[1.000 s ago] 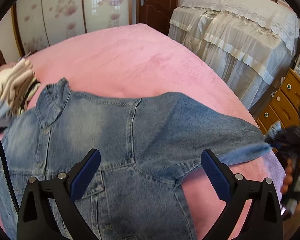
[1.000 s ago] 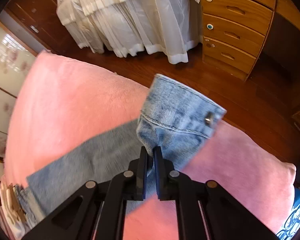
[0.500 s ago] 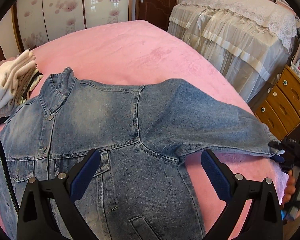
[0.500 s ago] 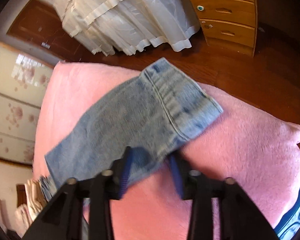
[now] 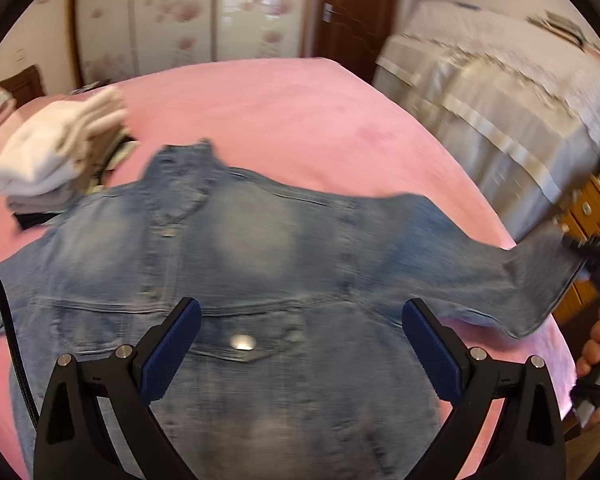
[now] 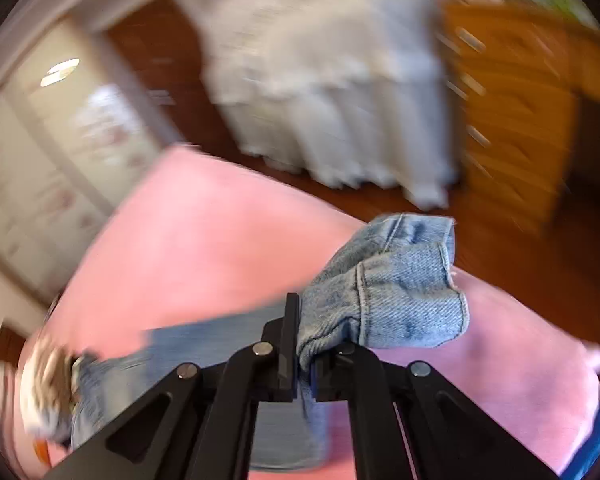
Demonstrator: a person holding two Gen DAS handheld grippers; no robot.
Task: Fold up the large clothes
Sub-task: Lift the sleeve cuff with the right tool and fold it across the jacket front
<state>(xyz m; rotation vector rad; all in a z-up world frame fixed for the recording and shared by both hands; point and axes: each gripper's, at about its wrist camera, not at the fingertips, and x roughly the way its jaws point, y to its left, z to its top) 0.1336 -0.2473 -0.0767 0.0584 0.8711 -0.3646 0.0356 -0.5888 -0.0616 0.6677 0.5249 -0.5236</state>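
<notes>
A blue denim jacket (image 5: 259, 264) lies front up on the pink bed (image 5: 283, 112), collar toward the far side. My left gripper (image 5: 300, 344) hovers open over the chest pocket, holding nothing. The jacket's right sleeve runs out to the bed's right edge, where its cuff (image 5: 540, 276) is raised off the cover. My right gripper (image 6: 306, 344) is shut on that sleeve cuff (image 6: 396, 300), the denim bunched between its jaws and lifted above the bed. The right gripper also shows as a dark shape at the cuff (image 5: 596, 252) with a hand below it.
A stack of folded pale clothes (image 5: 59, 152) sits on the bed's far left. Beside the bed stand a cream-draped piece of furniture (image 5: 500, 112) and a wooden drawer chest (image 6: 512, 112), with brown wood floor (image 6: 520, 264) between. Wardrobe doors and a dark door line the back wall.
The right gripper let the cuff go onto the bed, then shut on it again and lifted it. The left gripper, still open, drew back toward the jacket's hem.
</notes>
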